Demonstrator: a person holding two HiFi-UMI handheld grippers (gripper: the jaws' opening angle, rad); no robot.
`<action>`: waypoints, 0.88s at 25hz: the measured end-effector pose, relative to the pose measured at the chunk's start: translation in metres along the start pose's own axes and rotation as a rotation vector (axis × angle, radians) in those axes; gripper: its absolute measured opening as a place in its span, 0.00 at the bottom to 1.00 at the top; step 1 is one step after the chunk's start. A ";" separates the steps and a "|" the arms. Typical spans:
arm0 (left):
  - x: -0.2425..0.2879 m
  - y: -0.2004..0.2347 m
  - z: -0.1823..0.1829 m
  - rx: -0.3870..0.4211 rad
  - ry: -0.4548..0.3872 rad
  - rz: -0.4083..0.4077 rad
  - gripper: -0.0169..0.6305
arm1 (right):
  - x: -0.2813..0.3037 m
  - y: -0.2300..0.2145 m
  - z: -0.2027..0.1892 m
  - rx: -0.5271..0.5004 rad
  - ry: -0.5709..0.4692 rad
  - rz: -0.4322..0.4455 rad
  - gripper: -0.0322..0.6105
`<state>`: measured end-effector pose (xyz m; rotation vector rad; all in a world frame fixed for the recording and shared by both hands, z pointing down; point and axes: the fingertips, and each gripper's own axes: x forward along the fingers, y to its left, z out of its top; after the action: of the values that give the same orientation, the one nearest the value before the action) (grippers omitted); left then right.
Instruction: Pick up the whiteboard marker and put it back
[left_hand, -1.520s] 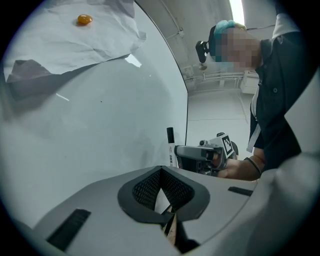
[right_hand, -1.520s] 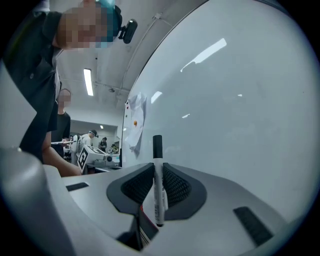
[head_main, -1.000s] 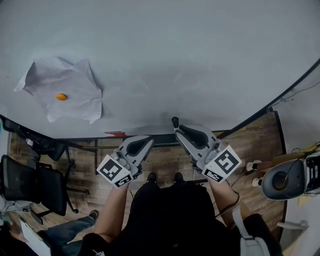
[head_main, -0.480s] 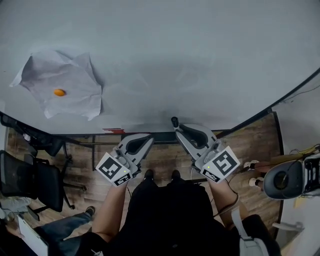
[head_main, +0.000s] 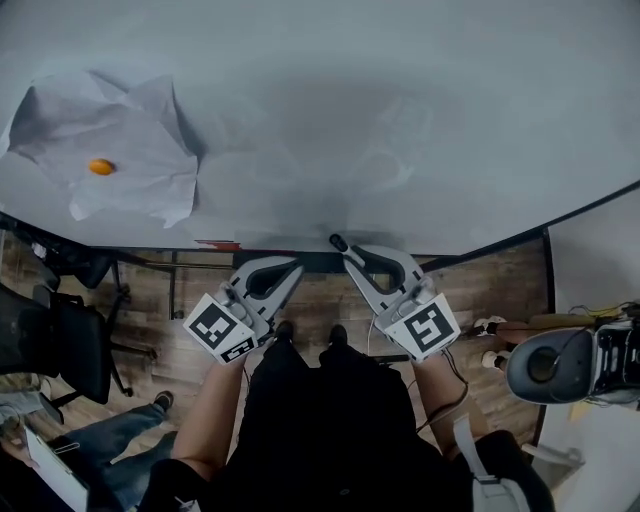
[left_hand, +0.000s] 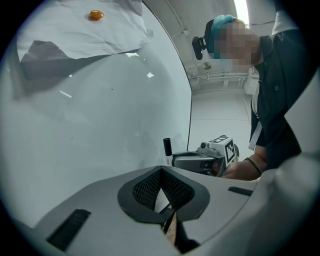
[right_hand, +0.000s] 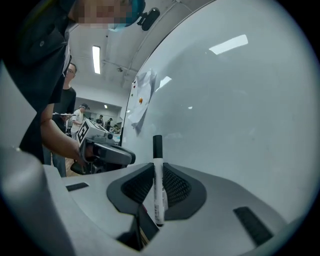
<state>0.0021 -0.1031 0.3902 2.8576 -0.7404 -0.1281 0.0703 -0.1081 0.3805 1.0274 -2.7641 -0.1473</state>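
Note:
The whiteboard marker (right_hand: 158, 185), white with a black cap, stands upright between the pads of my right gripper (right_hand: 157, 167), which is shut on it. In the head view the marker's cap (head_main: 338, 243) pokes out ahead of the right gripper (head_main: 352, 258), close to the lower edge of the whiteboard (head_main: 350, 100). My left gripper (head_main: 290, 268) is beside it to the left, level, with nothing held. Its pads meet at the tips in the left gripper view (left_hand: 161, 172). That view also shows the marker (left_hand: 167, 150) in the other gripper.
A crumpled paper sheet (head_main: 120, 150) hangs on the board at upper left under an orange magnet (head_main: 100, 167). A dark ledge (head_main: 310, 262) runs under the board, with a red item (head_main: 215, 243) on it. Below are an office chair (head_main: 50, 340) and a round grey device (head_main: 560, 365).
My right gripper has sunk a little with the marker, nearer the board's lower edge, and rolled slightly. The left gripper has stayed about where it was. The head view has shifted.

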 end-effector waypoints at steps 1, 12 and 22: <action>0.000 0.002 -0.002 -0.005 0.002 0.003 0.04 | 0.002 0.000 -0.005 -0.007 0.015 0.004 0.16; 0.001 0.016 -0.027 -0.055 0.037 0.015 0.04 | 0.018 0.003 -0.070 -0.113 0.224 0.033 0.16; 0.002 0.026 -0.048 -0.092 0.060 0.022 0.04 | 0.033 0.010 -0.140 -0.167 0.353 0.085 0.16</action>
<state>-0.0024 -0.1187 0.4428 2.7524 -0.7340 -0.0710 0.0691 -0.1263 0.5230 0.8045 -2.4249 -0.1642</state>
